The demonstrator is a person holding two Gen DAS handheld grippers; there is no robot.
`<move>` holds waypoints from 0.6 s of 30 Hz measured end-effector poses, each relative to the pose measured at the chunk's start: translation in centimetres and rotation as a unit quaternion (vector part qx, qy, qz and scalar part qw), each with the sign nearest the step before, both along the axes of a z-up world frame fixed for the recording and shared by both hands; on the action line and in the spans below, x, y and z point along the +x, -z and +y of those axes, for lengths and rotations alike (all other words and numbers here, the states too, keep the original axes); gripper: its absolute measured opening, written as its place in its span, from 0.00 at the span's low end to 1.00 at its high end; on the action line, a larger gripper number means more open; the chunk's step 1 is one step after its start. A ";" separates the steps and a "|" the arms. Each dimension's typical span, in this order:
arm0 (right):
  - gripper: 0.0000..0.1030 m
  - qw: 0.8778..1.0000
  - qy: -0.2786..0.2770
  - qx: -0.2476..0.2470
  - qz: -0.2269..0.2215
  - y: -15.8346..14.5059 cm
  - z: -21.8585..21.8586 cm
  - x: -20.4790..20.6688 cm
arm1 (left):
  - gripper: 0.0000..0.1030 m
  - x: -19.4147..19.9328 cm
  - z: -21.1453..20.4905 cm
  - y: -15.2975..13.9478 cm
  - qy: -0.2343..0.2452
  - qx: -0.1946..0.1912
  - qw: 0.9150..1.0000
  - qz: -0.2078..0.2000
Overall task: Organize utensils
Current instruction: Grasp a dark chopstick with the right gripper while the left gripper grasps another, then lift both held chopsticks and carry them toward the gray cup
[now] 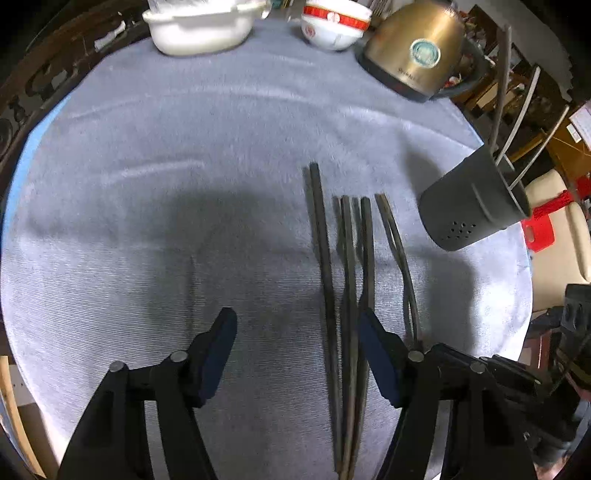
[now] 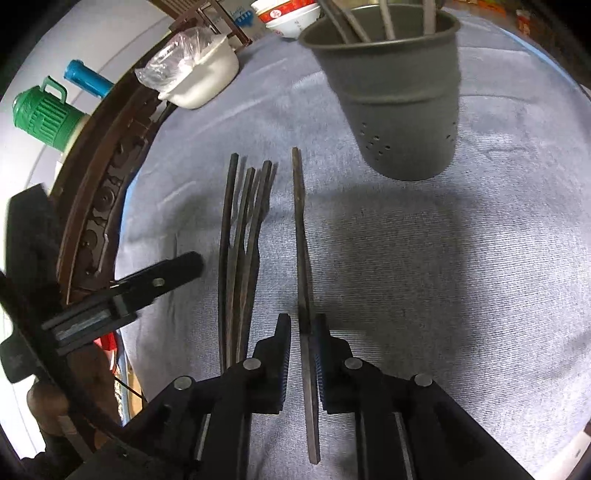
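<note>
Cloth (image 1: 221, 147), pale blue-grey and ribbed, covers the round table under both of your grippers, and everything of the task lies on it. On its far side you see a gold kettle (image 1: 417, 51), a white dish (image 1: 199, 31) and a red-banded bowl (image 1: 334, 26).

Next in size is the dark grey utensil holder (image 2: 399, 99), a tapered cup with small drain holes near its base. It stands on the cloth beyond your right gripper and already has several sticks in it, dark ones and pale ones.

The loose chopsticks (image 1: 347, 277) are long, thin and dark brown, with square ends. They lie in a close bundle on the cloth, nearly parallel, some crossing each other low down; how many there are I cannot count surely because of blur.

Your left gripper (image 1: 295, 328) is spread wide over the cloth with nothing between its fingers; its right finger sits just over the bundle.

Your right gripper (image 2: 303, 332) is pinching one single chopstick (image 2: 301, 229), apart from the bundle to its left. This stick runs between the two blue pads, its square end pointing toward the holder.
</note>
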State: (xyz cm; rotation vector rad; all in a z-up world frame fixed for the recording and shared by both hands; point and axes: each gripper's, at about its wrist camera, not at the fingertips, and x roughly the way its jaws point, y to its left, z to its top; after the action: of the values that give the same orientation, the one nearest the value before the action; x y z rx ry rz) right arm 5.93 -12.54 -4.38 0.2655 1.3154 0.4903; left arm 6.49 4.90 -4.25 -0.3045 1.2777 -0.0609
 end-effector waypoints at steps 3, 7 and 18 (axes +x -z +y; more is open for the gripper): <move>0.14 1.000 0.005 0.009 -0.001 -0.1 -1.0 0.0 | 0.40 0.6 -0.5 0.8 -0.001 0.006 1.000 0.020; 0.14 1.000 0.008 0.016 -0.002 0.0 -1.6 0.0 | 0.06 1.1 -1.1 1.2 0.009 0.011 0.999 0.029; 0.14 1.000 -0.002 0.000 -0.010 -0.5 -0.3 1.0 | 0.06 -0.4 1.0 1.4 0.049 0.029 0.997 0.056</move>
State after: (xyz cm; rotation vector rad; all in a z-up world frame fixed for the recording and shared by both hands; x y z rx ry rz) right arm 6.94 -12.86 -3.84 0.2561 1.2963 0.4954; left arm 6.06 5.91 -5.66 -0.1972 1.4024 -0.0920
